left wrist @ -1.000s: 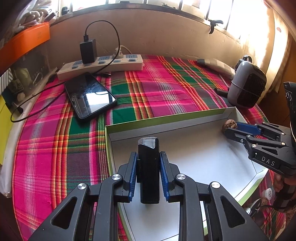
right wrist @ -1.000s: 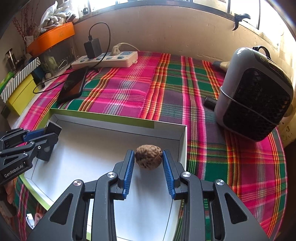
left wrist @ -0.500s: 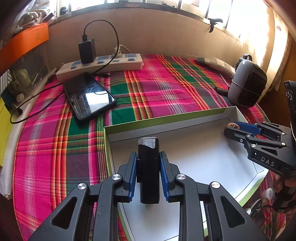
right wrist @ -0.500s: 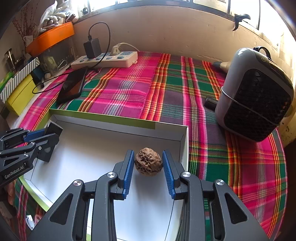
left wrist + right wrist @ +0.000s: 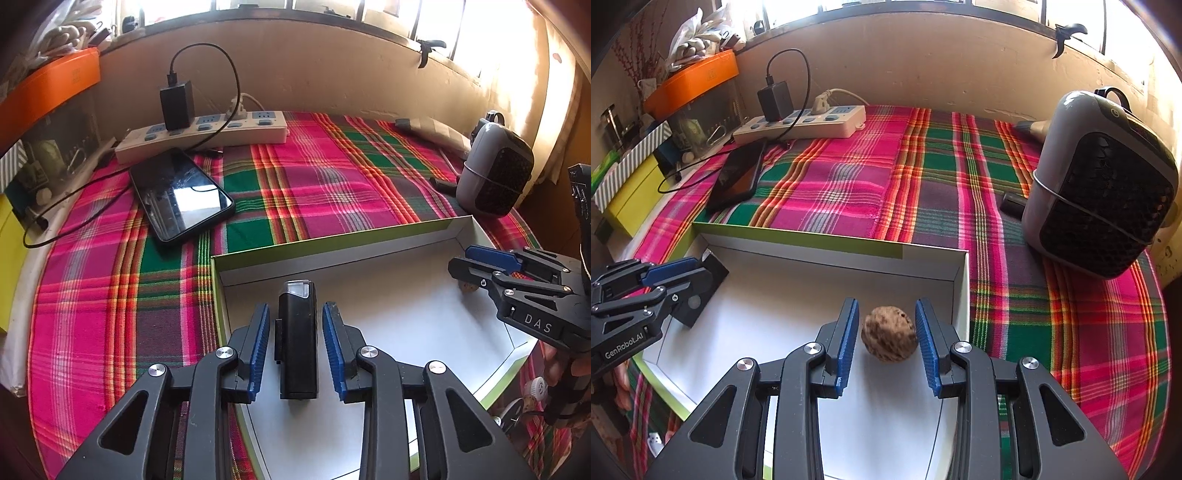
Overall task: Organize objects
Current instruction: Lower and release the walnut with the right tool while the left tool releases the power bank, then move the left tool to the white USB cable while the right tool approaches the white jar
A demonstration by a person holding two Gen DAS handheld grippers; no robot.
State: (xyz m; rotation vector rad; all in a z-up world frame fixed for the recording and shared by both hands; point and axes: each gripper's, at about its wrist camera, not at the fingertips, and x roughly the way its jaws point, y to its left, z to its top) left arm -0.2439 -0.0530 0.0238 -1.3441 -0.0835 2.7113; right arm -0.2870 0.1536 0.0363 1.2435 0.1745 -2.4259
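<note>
a shallow white tray (image 5: 369,254) lies on a plaid-covered desk (image 5: 314,184). the left gripper (image 5: 295,343) is seen with its jaws opening – a black lighter-shaped object (image 5: 297,339) lies between them, clear of both pads, its long axis running straight away along the fingers, resting on the tray floor. the right gripper (image 5: 888,336) is nearer a walnut (image 5: 889,334), which sits in the tray's right corner between spread jaws – contact with the right pad cannot be ruled out, though no pinch is apparent.

Domestic room, window-side table: plaid cloth (image 5: 849,177), power strip (image 5: 801,123) with charger, phone (image 5: 181,195), small grey heater (image 5: 1100,206), cluttered storage boxes (image 5: 694,81) along the sill
</note>
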